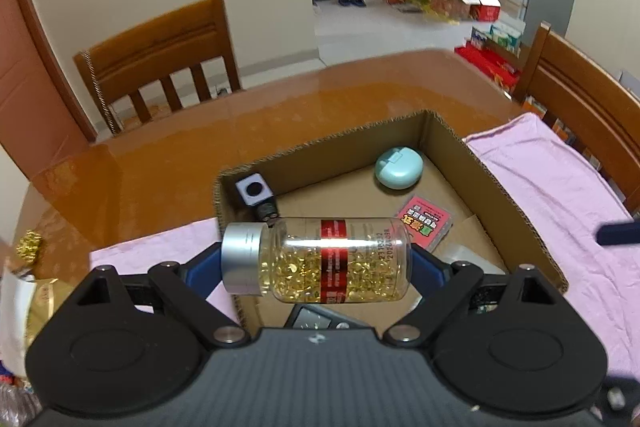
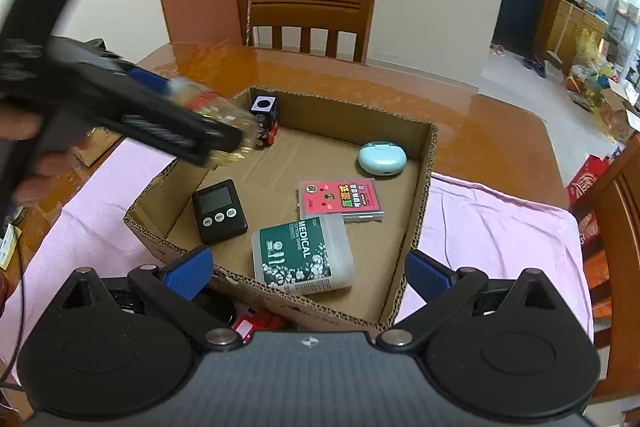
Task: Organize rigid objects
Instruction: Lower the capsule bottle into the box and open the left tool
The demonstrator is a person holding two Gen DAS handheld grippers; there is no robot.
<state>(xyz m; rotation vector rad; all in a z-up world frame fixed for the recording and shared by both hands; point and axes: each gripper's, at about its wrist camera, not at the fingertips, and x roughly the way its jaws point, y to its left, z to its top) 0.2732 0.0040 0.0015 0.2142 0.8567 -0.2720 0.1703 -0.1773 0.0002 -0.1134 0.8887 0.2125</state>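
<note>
A glossy wooden table (image 2: 460,99) is carrying a pink cloth (image 2: 500,227) with a cardboard box (image 2: 420,195) sitting on it. The left gripper (image 1: 316,259) is gripping a clear capsule bottle (image 1: 336,259) sideways, clamped end to end, above the box's near-left corner. The right gripper (image 2: 308,267) is hanging wide apart and holding nothing, just over the box's near wall.

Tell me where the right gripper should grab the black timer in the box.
Take the timer across its two long side edges, coming straight down from above. It lies flat, face up, on the box floor, so only its edges offer a hold. The left wall and the medical case both sit close, so keep the right gripper jaws narrow.
</note>
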